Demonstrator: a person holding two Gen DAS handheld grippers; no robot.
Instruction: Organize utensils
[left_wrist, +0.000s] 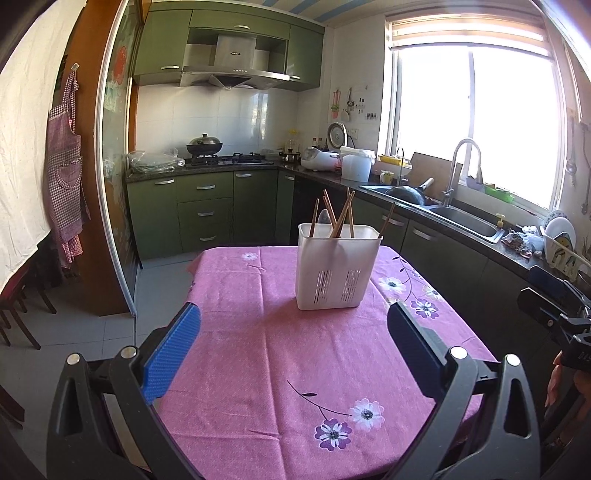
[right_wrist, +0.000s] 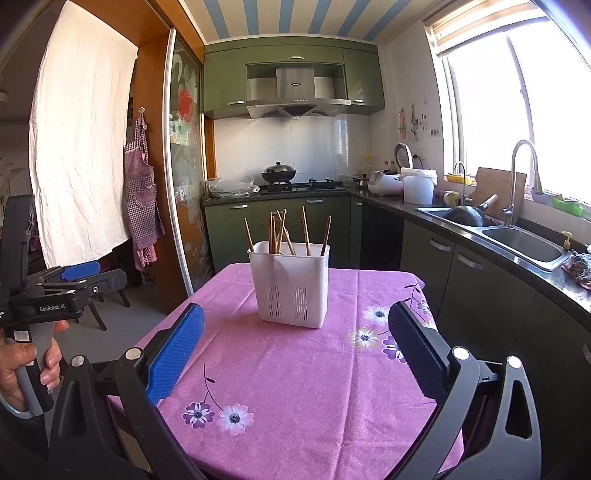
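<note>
Your left gripper (left_wrist: 293, 332) has its blue-padded fingers (left_wrist: 173, 354) spread wide and empty above the pink flowered tablecloth (left_wrist: 258, 369), and your right gripper (right_wrist: 295, 332) is spread just as wide, also holding nothing. Straight ahead between both pairs of fingers, well beyond the tips, a white slotted utensil holder (left_wrist: 338, 267) stands upright on the cloth with wooden chopsticks (left_wrist: 343, 214) leaning inside, nothing between it and you. Beyond it, green cabinets (left_wrist: 205, 212); right, a steel sink (left_wrist: 465, 218).

Bright daylight pours through the right-hand window (left_wrist: 476, 122), blown out to white glare. Edges bow with fisheye distortion; the centre stays sharp.
</note>
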